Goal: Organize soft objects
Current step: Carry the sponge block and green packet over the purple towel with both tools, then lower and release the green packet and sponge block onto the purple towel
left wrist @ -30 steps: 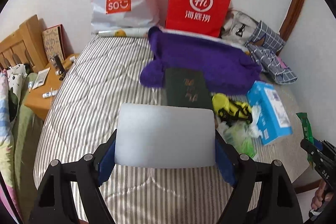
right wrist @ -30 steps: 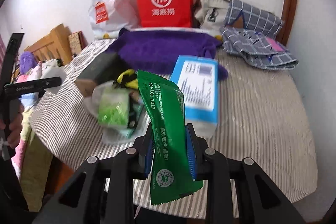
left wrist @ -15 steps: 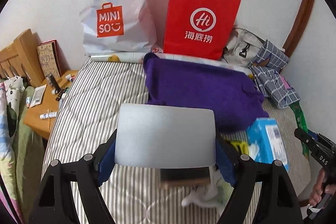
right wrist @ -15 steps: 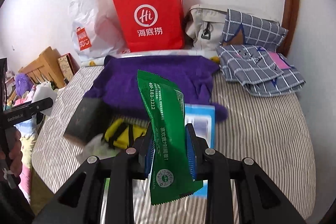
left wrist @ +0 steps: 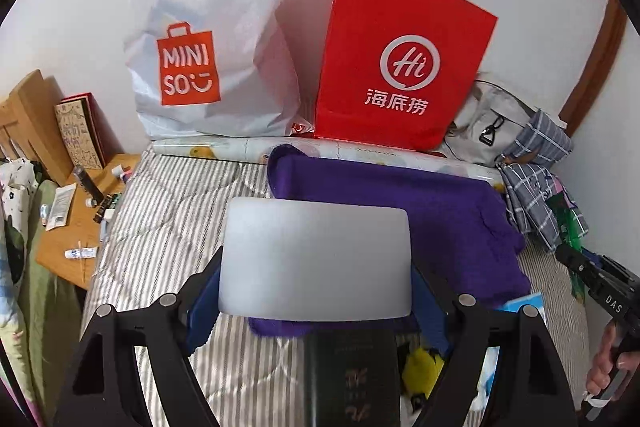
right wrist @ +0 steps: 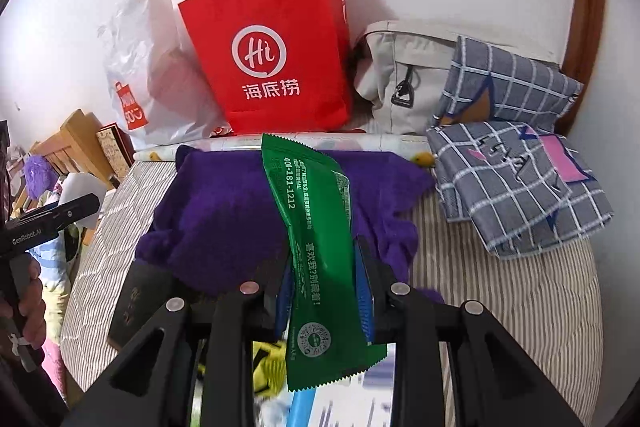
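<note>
Covering striped bedding [left wrist: 168, 211]: purple blanket [left wrist: 420, 211], red bag [left wrist: 400, 67] behind.

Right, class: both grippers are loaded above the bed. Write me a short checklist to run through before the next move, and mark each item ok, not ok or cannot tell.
1. Left gripper holds the pale block squarely between both fingers: ok.
2. Right gripper holds the green packet: ok.
3. Packet straight in the grip: not ok, it leans left.
4. Bare striped bedding to set things on: ok.
5. Grippers apart from each other: ok.
6. Red bag open at the top: cannot tell.
</note>
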`<action>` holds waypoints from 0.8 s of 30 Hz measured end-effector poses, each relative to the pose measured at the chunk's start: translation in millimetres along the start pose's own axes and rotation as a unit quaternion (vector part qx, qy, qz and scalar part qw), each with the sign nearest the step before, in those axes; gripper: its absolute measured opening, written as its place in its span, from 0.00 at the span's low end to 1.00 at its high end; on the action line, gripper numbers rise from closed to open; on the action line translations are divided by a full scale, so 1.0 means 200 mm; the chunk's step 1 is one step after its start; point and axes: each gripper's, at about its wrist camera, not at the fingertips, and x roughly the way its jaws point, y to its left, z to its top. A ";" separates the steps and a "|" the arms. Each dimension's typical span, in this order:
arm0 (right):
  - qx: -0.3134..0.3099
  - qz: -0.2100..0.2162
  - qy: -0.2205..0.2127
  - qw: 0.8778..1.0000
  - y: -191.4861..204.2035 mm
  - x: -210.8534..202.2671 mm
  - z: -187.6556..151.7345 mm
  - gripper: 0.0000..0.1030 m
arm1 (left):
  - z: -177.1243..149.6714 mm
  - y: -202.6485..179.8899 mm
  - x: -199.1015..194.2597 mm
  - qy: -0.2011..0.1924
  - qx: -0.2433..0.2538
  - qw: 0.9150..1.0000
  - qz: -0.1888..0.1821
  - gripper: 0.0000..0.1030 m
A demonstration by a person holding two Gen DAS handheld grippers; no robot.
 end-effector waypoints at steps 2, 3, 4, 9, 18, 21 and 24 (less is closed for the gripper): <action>-0.002 -0.001 0.008 1.000 0.00 0.07 0.03 0.27 | 0.03 -0.01 0.06 0.004 -0.004 1.000 -0.002 0.79; -0.003 -0.002 0.011 1.000 -0.01 0.10 0.04 0.27 | 0.04 -0.02 0.10 0.008 -0.005 1.000 -0.001 0.79; -0.003 -0.003 0.014 1.000 -0.01 0.14 0.05 0.27 | 0.05 -0.02 0.13 0.012 -0.005 1.000 -0.002 0.79; 0.003 -0.008 0.038 0.999 -0.06 0.32 0.07 0.27 | 0.10 -0.07 0.27 0.026 0.002 1.000 -0.001 0.79; 0.005 -0.012 0.085 0.996 -0.12 0.58 0.08 0.27 | 0.16 -0.14 0.54 0.064 0.005 0.998 -0.009 0.79; 0.009 -0.013 0.095 0.995 -0.13 0.63 0.07 0.27 | 0.18 -0.15 0.63 0.077 0.007 0.997 -0.008 0.79; 0.010 -0.017 0.106 0.994 -0.14 0.67 0.06 0.27 | 0.18 -0.16 0.69 0.088 0.008 0.996 -0.010 0.79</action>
